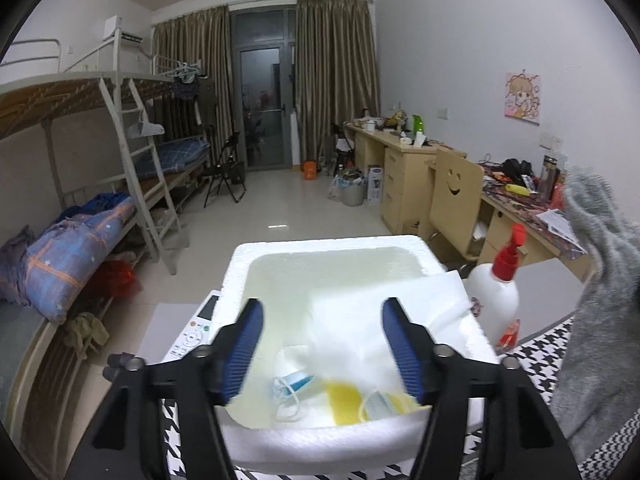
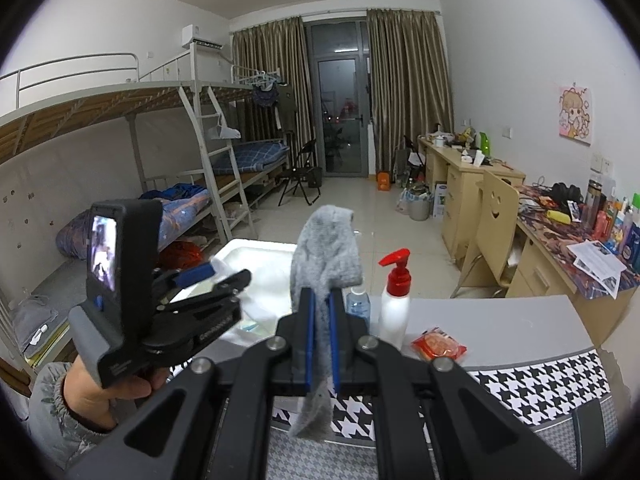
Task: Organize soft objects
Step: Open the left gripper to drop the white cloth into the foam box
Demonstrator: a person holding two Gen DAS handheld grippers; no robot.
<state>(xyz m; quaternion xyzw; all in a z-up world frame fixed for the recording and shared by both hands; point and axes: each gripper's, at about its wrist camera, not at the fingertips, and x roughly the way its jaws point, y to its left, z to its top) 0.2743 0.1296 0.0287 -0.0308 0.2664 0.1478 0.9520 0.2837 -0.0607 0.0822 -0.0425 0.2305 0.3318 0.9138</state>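
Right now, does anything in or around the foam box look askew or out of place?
One thing: a white sheet lies tilted in the white foam box, one corner propped over the right rim rather than flat inside. The left gripper hangs open over the box; the right gripper grips a grey sock.

1. Left gripper (image 1: pixel 322 350): jaws spread wide, nothing between them, poised over foam box.
2. Foam box (image 1: pixel 452 292): white, open-topped, resting on checked cloth (image 1: pixel 540 360).
3. Box contents: face mask (image 1: pixel 290 388), yellow item (image 1: pixel 346 400), white wrapping sheet (image 1: pixel 372 312).
4. Pump bottle (image 1: pixel 496 296): white, red top, upright just right of box.
5. Grey sock (image 1: pixel 600 320): hanging at right edge.
6. Remote control (image 1: pixel 196 332): left of box.
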